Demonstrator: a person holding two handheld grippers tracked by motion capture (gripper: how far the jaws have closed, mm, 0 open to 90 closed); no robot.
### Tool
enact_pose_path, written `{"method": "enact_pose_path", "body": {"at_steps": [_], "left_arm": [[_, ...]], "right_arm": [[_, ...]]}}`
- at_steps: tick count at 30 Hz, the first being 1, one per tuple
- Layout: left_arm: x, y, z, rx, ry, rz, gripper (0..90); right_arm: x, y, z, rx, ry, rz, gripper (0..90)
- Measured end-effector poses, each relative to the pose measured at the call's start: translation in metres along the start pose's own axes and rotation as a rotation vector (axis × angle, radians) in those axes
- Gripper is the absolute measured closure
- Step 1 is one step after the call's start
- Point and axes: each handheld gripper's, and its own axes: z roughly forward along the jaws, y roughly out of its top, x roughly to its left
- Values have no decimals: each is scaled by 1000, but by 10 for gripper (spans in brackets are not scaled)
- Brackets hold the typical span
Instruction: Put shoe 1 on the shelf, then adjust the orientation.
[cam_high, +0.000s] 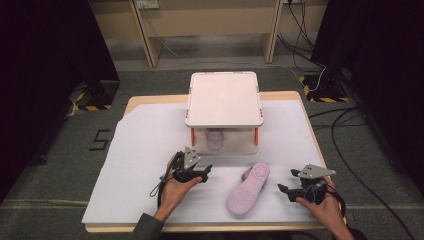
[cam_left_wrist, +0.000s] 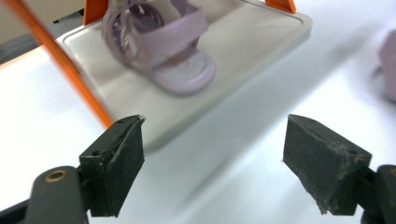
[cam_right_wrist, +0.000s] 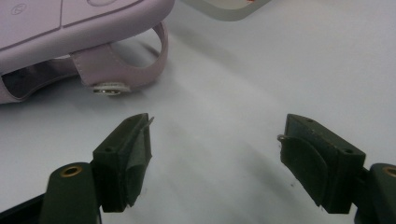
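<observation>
Left gripper view: left tool (cam_left_wrist: 215, 163) wide open, empty, facing sandal (cam_left_wrist: 161, 44).

Lilac sandal (cam_left_wrist: 161, 44) upright on rack's lower shelf (cam_left_wrist: 261, 37), second sandal (cam_high: 248, 188) overturned on table

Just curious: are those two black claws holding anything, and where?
Nothing: left gripper and right gripper are both open, apart from the lilac rubber sandals.

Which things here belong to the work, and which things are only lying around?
Belong to the work:
- sandal on the lower shelf
- sandal lying sole-up on the sheet
- two-level rack
- left tool, open
- right tool, open

Only lying around:
- white sheet
- floor cables
- number 5 floor mark
</observation>
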Motion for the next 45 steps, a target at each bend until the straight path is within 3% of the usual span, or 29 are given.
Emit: {"method": "enact_pose_path", "body": {"at_steps": [9,14,16,20,24,29,36,39,45], "left_arm": [[1,-47,-41,2,-4,-61,188],[2,-56,-53,-16,12,-92,171],[3,-58,-57,-9,29,-85,170],[-1,-58,-52,3,23,-64,169],[-6,-55,-49,7,35,-1,169],[-12,-58,-46,29,12,17,169],[-14,-56,-45,25,11,20,173],[-14,-56,-43,30,8,26,174],[-17,-55,-40,36,-3,34,177]], "right_arm": [[2,1,-1,-2,0,-10,251],[2,2,-1,-10,4,-10,251],[4,3,-1,-24,12,-20,251],[9,6,-4,-52,23,-58,254],[13,7,-2,-48,51,-85,254],[20,9,-1,-53,87,-96,254],[30,14,8,-43,121,-132,252],[37,21,18,-51,144,-163,259],[54,33,28,-53,138,-247,297]]}}
